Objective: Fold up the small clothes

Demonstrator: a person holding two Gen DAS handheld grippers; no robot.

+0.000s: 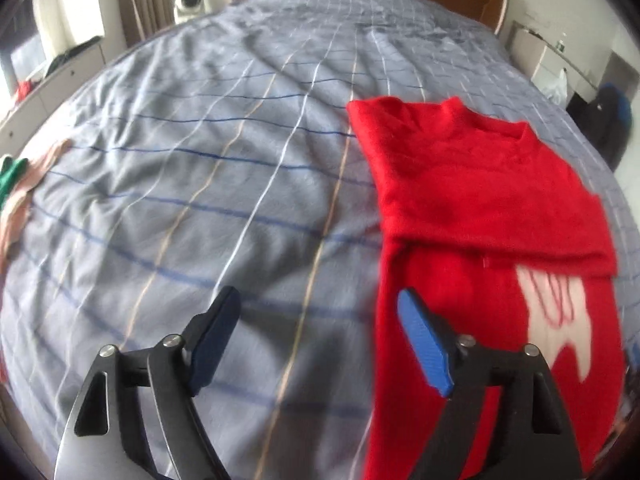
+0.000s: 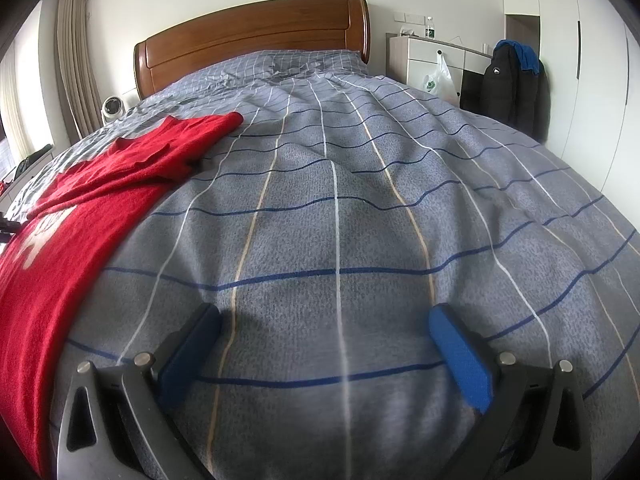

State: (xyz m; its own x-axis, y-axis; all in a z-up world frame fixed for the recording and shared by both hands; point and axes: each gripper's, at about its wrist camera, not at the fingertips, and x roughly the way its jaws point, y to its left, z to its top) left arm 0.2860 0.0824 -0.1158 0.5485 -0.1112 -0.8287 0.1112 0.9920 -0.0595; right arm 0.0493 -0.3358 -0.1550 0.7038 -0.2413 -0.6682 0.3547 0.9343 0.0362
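Observation:
A red sweater (image 1: 480, 208) with a white print lies on the grey checked bedspread (image 1: 224, 168), its sleeves folded across the chest. My left gripper (image 1: 320, 308) is open and empty, just above the bedspread at the sweater's left edge, its right finger (image 1: 424, 344) over the red cloth. In the right wrist view the same sweater (image 2: 80, 208) lies at the left. My right gripper (image 2: 326, 320) is open and empty over bare bedspread (image 2: 360, 200), to the right of the sweater.
Pink and green clothes (image 1: 20, 184) lie at the bed's left edge. A wooden headboard (image 2: 256, 36) is at the far end. A white fan (image 2: 113, 109) stands left of the bed. A white cabinet (image 2: 424, 60) and dark jackets (image 2: 512, 80) stand at the right.

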